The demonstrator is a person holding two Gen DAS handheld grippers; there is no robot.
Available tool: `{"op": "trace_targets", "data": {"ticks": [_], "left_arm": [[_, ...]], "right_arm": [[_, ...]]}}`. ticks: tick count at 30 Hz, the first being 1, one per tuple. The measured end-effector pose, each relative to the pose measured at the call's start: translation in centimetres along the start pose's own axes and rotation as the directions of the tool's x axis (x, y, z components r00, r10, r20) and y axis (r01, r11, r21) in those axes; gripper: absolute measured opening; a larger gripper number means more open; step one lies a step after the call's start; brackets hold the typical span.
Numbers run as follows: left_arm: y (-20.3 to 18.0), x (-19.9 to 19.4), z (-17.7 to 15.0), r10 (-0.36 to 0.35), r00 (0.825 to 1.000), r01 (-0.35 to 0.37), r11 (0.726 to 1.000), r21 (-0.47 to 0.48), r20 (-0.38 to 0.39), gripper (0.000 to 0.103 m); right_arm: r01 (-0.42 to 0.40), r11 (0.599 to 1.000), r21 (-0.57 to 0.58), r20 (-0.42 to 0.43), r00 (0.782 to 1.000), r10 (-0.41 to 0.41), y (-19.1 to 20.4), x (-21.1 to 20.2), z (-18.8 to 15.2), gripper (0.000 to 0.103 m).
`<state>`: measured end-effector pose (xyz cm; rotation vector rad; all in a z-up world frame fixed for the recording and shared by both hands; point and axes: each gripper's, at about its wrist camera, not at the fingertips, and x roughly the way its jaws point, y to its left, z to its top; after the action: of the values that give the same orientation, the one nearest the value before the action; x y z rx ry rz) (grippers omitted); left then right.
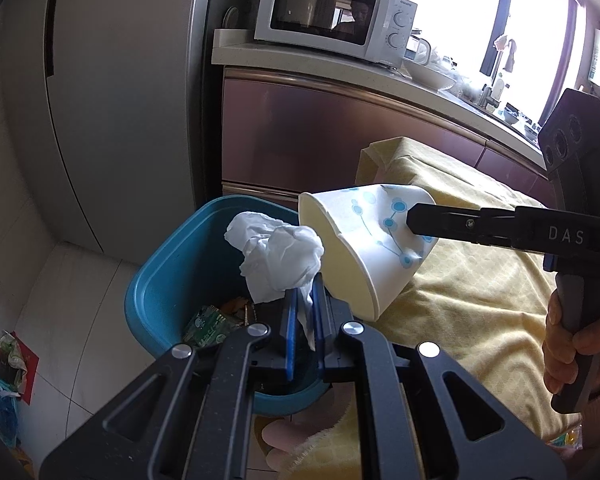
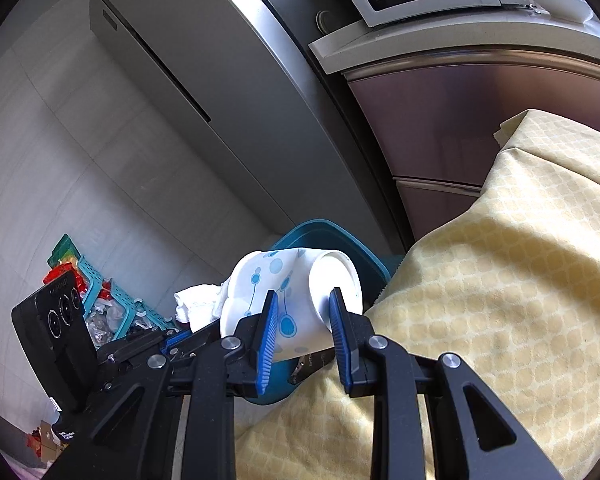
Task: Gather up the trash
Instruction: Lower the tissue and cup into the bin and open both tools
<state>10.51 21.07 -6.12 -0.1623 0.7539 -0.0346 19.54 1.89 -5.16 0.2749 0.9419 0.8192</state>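
A pale tiled floor [image 1: 80, 320] carried a blue bin [image 1: 160, 280], which stood beside a table draped in a yellow patterned cloth [image 1: 480, 300]. Wrappers [image 1: 210, 324] lay at the bottom of the bin. Farther off on the floor, by the wall, sat a teal basket [image 2: 116, 300] holding colourful packets. The cloth hung over the table's edge just beside the bin.
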Motion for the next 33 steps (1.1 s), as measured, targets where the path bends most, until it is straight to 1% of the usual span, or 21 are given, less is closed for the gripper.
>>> {"op": "trace_targets", "data": {"ticks": [15, 22, 27, 28, 30, 31, 33], "left_arm": [[2.2, 3.7, -0.2, 0.016, 0.998, -0.019, 0.998, -0.052, -0.062, 0.008], [3.4, 5.7, 0.3, 0.032, 0.996, -0.039, 0.996, -0.085, -0.085, 0.009], [4.0, 7.4, 0.5, 0.041, 0.994, -0.051, 0.994, -0.099, -0.105, 0.01], [4.1, 7.6, 0.5, 0.039, 0.994, -0.049, 0.994, -0.097, -0.106, 0.012], [4.0, 7.8, 0.4, 0.033, 0.994, -0.042, 0.995, -0.096, -0.103, 0.023], [4.0, 7.8, 0.5, 0.03, 0.994, -0.04, 0.995, -0.094, -0.101, 0.025], [3.9, 7.7, 0.5, 0.025, 0.996, -0.033, 0.995, -0.09, -0.09, 0.03]], "right_arm": [[0.073, 0.997, -0.037, -0.043, 0.996, -0.074, 1.5, 3.6, 0.9, 0.025], [0.093, 0.994, -0.053, -0.062, 0.993, -0.096, 2.2, 5.3, 1.1, 0.025], [0.088, 0.995, -0.057, -0.072, 0.993, -0.092, 2.3, 5.7, 1.0, 0.025], [0.085, 0.995, -0.056, -0.073, 0.993, -0.089, 2.2, 5.7, 0.9, 0.025], [0.085, 0.995, -0.055, -0.075, 0.993, -0.089, 2.1, 5.6, 0.8, 0.026], [0.086, 0.995, -0.055, -0.073, 0.993, -0.09, 2.0, 5.5, 0.8, 0.027], [0.089, 0.994, -0.059, -0.066, 0.993, -0.093, 1.9, 5.1, 0.5, 0.033]]}}
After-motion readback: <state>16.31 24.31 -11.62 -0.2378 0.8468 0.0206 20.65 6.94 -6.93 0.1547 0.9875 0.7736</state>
